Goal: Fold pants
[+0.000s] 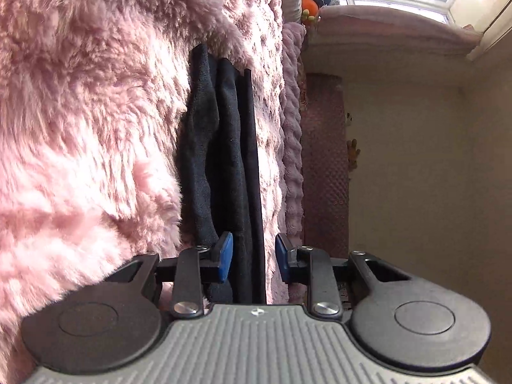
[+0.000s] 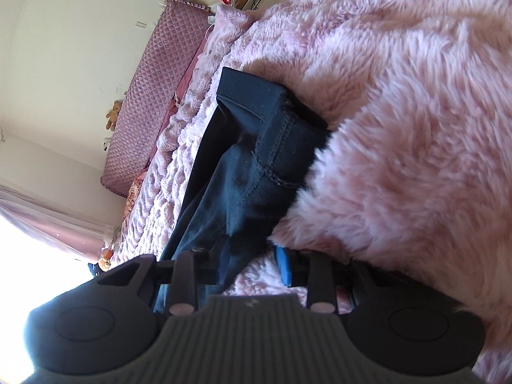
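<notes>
With the 2 grippers, left (image 1: 252,257) and right (image 2: 256,264), only half-closed around the pants (image 2: 252,147), thin fabric could slip free onto the fluffy pink blanket (image 2: 400,112).

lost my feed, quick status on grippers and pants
Both grippers, left and right, straddling pants edge, grip unclear. Pants on pink fur blanket. Nothing in the way.

Matt black cloth pants (image 2: 256,160) — shaggy pink fur blanket (image 2: 400,112).

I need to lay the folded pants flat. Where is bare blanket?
Bare pink blanket lies open on the far side of the dark pants from the headboard. Crowded: the strip between pants and headboard, and around both grippers.
</notes>
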Available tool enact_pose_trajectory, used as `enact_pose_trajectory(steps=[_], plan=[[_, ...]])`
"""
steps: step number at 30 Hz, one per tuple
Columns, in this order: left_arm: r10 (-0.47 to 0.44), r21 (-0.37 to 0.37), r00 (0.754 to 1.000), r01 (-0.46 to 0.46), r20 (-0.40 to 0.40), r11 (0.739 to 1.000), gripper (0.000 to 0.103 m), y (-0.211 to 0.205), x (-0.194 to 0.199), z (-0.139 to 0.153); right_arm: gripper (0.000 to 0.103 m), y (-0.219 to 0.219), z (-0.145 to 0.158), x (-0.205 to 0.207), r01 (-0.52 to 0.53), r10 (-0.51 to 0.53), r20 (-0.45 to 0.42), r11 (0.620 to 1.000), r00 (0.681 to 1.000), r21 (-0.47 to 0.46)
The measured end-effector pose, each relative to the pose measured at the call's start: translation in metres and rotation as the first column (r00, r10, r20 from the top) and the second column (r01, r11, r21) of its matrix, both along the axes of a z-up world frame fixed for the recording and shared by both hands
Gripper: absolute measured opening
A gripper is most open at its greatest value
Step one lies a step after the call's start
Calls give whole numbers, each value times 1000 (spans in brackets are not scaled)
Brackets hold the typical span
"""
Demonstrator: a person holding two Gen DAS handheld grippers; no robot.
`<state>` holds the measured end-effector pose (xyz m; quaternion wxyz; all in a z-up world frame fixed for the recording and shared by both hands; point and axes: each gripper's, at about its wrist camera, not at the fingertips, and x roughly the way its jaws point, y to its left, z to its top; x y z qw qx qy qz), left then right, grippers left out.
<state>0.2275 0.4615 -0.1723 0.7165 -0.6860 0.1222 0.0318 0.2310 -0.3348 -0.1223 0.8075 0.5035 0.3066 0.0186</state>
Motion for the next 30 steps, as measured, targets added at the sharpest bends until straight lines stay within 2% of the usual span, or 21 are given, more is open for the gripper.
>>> enact_pose_trajectory(steps=[2, 6, 8, 11, 13, 16, 19, 21, 23, 25, 30], plan=[[-6, -32, 1000, 5, -10, 999, 22, 2, 12, -3, 28, 1, -1, -1, -3, 3, 6, 1000, 1000, -14], [35, -10, 997, -36, -69, 999, 22, 2, 32, -4, 28, 1, -1, -1, -2, 2, 7, 1000, 1000, -17], [56, -30, 994, -59, -96, 998, 22, 2, 39, -9, 28, 1, -1, -1, -2, 2, 5, 1000, 1000, -18], [78, -36, 987, -84, -142, 996, 0, 2, 44, -11, 28, 2, -1, -1, -2, 3, 3, 1000, 1000, -24], [94, -28, 981, -101, -172, 995, 0, 1, 44, -6, 28, 2, -1, -1, -1, 1, 2, 1000, 1000, -26], [101, 27, 975, -97, -196, 995, 0, 2, 36, 6, 28, 3, -1, -2, 1, -1, 4, 1000, 1000, -29], [58, -23, 983, -63, -176, 998, 0, 8, 30, 6, 28, 2, -1, -1, 1, -1, 6, 1000, 1000, -27], [49, -50, 982, -59, -182, 997, 6, 12, 31, 1, 28, 2, -1, -2, -1, 1, 9, 1000, 1000, -31], [61, -31, 982, -67, -178, 997, 18, 14, 28, -3, 28, 3, -1, -3, -1, 2, 12, 999, 1000, -39], [70, -36, 984, -77, -162, 996, 19, 13, 27, -7, 28, 4, -1, -3, -3, 4, 14, 999, 1000, -45], [93, -66, 986, -103, -138, 992, 31, 13, 35, -12, 28, 2, -2, -2, -16, 16, 14, 999, 1000, -50]])
